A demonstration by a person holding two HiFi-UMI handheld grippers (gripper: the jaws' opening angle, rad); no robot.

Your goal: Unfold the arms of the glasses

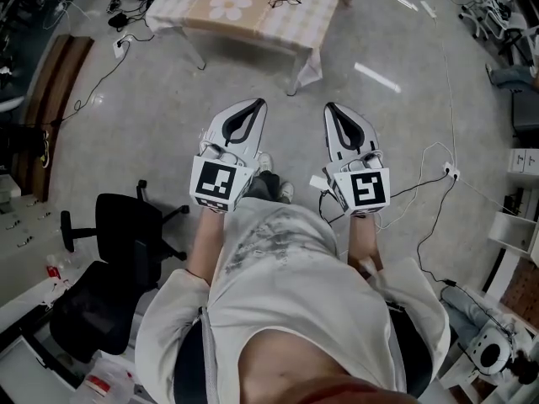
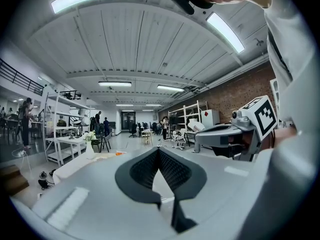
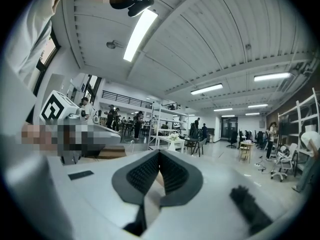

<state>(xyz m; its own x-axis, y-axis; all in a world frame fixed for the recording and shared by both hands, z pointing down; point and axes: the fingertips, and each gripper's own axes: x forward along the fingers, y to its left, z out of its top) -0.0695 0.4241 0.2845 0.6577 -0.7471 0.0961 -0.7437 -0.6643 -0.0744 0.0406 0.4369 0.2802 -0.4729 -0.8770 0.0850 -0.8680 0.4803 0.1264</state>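
Glasses [image 1: 285,2] sit on the table [image 1: 295,34] up ahead, just beside a flower print [image 1: 230,5], well apart from both grippers, bare floor [image 1: 152,108] between. A black chair [image 1: 118,225] stands at the person's left. Left gripper [image 1: 260,102]: fingers [image 2: 145,170] pressed together, nothing between them. Right gripper [image 1: 329,106]: fingers [image 3: 172,173] closed too, empty. The glasses look thin and dark-framed, too small to tell how the arms lie.

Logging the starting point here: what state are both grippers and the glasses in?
Left gripper: shut, empty, short of the table.
Right gripper: shut, empty, beside the left one.
Glasses: lying on the table, untouched; too small to tell whether the arms are folded.
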